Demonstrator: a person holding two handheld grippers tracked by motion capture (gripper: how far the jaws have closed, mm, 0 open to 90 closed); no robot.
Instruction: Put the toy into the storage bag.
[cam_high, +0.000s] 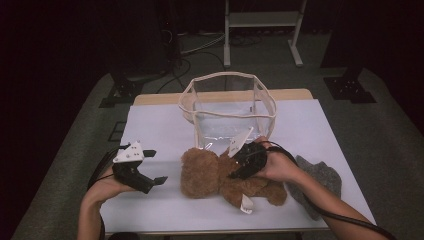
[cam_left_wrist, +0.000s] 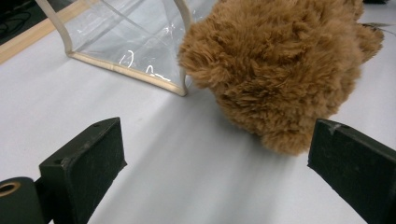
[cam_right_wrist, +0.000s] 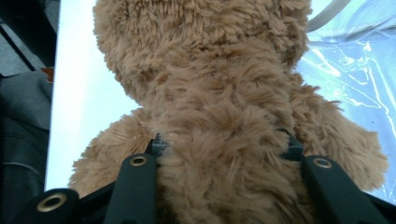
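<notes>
1. Nearest the person, the left gripper (cam_high: 159, 167) rests low over the white table (cam_high: 160, 125) at the person's left, its jaws spread wide with nothing between them. In the left gripper view the bear's head lies just past the open jaws and towards the right-hand one, near but not touching.
2. The brown teddy bear (cam_high: 220, 177) lies flat on the table in front of the person, its long axis running across the table: head toward the left gripper, legs toward the right edge.
3. The right gripper (cam_high: 239, 162) comes down onto the bear's torso from the bag side. In the right gripper view the fur of the torso bulges between the two jaws and the pads press into it on both sides, so the grip is closed partway on the soft body, across its long axis.
4. The right hand (cam_high: 280, 167) is plainly the one nearer the bear's middle; the left is only close to the head.
5. A grey cloth (cam_high: 320, 185) lies just beyond the bear's legs, by the table's right edge.
6. Farthest off, the clear plastic bag (cam_high: 227, 107) stands open-topped directly behind the bear. I judge the coming move to be a lift up and away from the person, over the bag's near rim.
</notes>
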